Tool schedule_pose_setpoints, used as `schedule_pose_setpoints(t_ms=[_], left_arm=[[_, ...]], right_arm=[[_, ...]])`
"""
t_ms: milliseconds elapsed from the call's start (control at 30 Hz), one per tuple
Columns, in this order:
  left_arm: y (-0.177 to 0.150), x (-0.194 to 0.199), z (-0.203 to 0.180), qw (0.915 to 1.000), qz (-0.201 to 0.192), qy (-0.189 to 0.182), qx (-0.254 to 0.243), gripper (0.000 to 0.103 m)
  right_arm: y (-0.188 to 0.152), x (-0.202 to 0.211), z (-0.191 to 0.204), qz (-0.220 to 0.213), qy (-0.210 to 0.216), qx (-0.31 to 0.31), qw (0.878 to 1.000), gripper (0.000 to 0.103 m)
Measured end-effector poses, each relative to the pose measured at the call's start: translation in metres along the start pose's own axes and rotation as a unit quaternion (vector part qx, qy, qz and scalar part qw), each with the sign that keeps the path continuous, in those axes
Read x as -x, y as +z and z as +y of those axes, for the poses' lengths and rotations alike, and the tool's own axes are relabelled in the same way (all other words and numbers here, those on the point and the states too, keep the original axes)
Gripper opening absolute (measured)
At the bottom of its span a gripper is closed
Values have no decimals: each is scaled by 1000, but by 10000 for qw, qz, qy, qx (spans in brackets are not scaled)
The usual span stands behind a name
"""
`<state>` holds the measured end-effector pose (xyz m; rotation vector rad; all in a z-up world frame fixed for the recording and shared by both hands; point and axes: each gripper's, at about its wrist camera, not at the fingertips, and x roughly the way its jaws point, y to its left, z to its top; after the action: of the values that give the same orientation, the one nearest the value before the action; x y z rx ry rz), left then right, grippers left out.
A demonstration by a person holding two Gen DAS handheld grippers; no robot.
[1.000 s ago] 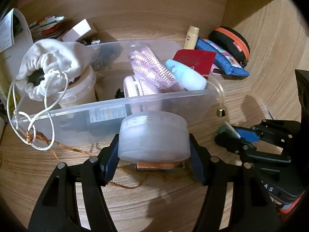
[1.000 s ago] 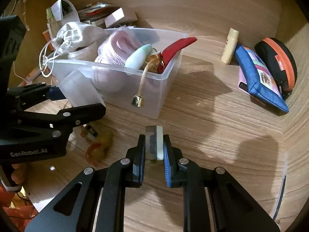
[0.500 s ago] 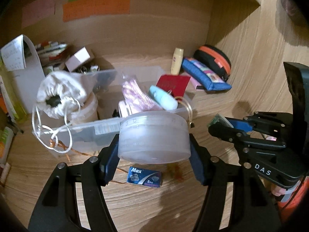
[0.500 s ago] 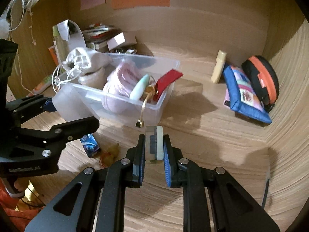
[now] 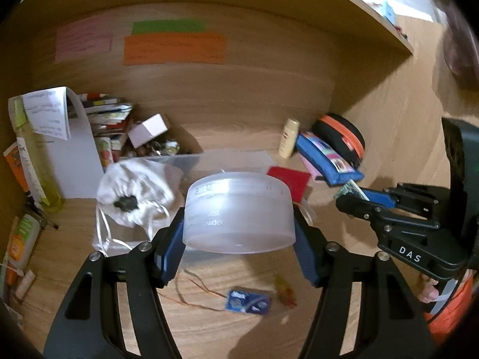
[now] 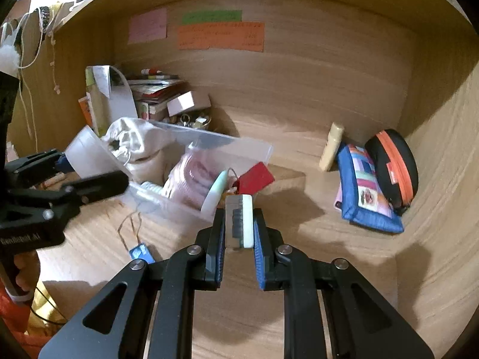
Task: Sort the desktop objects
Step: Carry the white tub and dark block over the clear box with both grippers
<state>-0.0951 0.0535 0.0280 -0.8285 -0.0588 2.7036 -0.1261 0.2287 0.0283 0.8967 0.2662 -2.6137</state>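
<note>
My left gripper [image 5: 239, 233] is shut on a round translucent powder jar [image 5: 238, 212] and holds it high above the desk, in front of the clear plastic bin [image 6: 239, 146]. The jar also shows in the right wrist view [image 6: 89, 157]. My right gripper [image 6: 239, 227] is shut on a small grey-and-white flat block [image 6: 239, 220], raised in front of the bin's near corner; it also shows in the left wrist view [image 5: 350, 193]. The bin holds a white drawstring bag [image 6: 134, 137], a pink brush, a pale blue bottle and a red card [image 6: 257, 176].
On the desk lie a small blue box [image 5: 247, 300], an orange cord and a yellowish scrap [image 5: 284, 290]. At the right are a blue pouch [image 6: 368, 194], a black-and-orange case [image 6: 392, 164] and a beige tube [image 6: 330, 146]. Books and a white box stand back left.
Both grippers have risen and pulled back from the bin, still holding their objects. The small blue box under the jar has come into view on the desk.
</note>
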Motion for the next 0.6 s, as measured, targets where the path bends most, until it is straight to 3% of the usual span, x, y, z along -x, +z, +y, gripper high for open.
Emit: schedule_pose_setpoints(t_ms=[600], left_arm=[[42, -77, 26, 9987, 417, 287, -34, 64]], right_arm=[[44, -78, 15, 197, 428, 188, 9987, 15]])
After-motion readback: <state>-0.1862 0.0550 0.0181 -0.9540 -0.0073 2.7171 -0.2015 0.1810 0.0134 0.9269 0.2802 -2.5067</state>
